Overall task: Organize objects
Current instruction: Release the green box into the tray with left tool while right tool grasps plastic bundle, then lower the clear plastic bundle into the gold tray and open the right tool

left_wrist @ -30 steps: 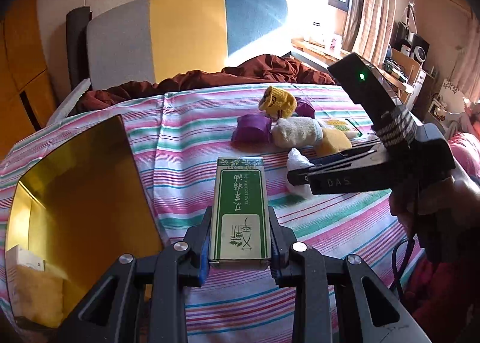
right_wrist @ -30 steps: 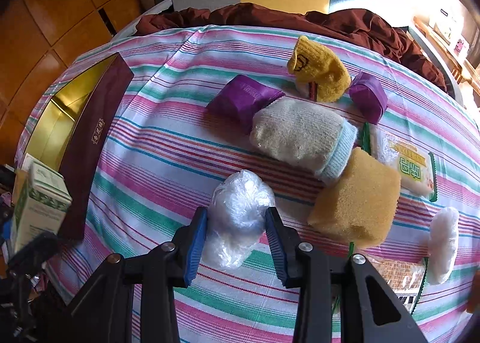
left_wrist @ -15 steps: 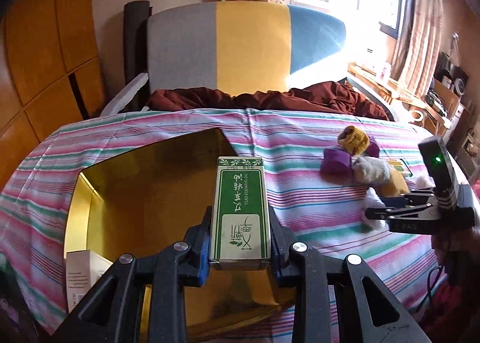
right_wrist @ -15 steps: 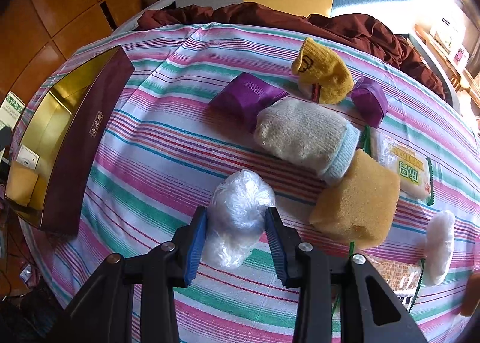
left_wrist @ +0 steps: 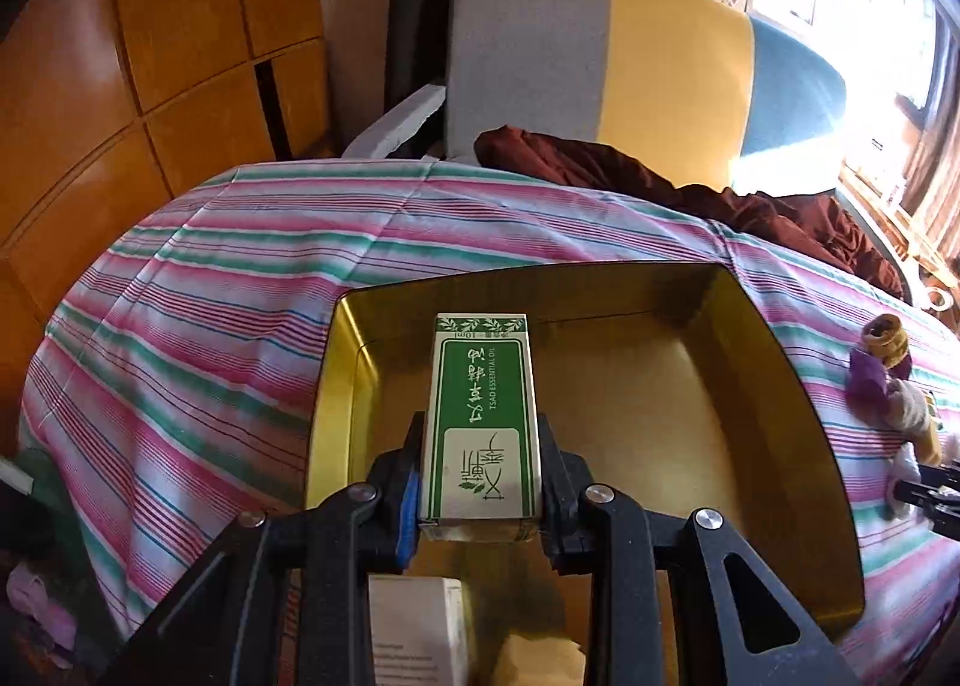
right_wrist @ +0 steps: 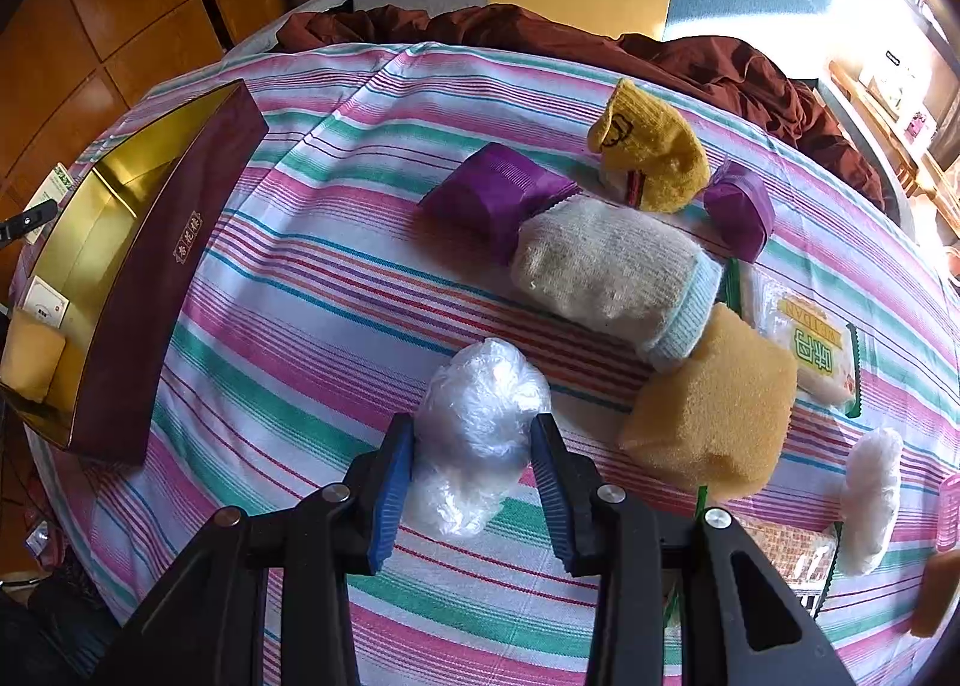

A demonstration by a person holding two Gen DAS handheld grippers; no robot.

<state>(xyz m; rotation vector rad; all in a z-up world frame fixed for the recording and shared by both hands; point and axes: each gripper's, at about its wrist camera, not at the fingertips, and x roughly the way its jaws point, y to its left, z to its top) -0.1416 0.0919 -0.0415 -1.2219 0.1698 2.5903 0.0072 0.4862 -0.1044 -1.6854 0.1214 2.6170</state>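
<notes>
left wrist view: left gripper [left_wrist: 480, 476] fingers clamp green box [left_wrist: 480, 416] above gold tin [left_wrist: 780, 362] — an angled release could tip it; right gripper [right_wrist: 471, 446] fingers pinch plastic wad [right_wrist: 474, 428], which may slip.

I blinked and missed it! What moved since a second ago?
The left gripper carried the green box leftward, from above the striped cloth to over the gold tray. The right gripper stayed put, fingers around the plastic-wrapped bundle.

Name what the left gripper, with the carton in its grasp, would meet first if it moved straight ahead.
Probably the far wall of the gold box: the left gripper holds the green carton pointing at it, though depth is unclear.
</notes>
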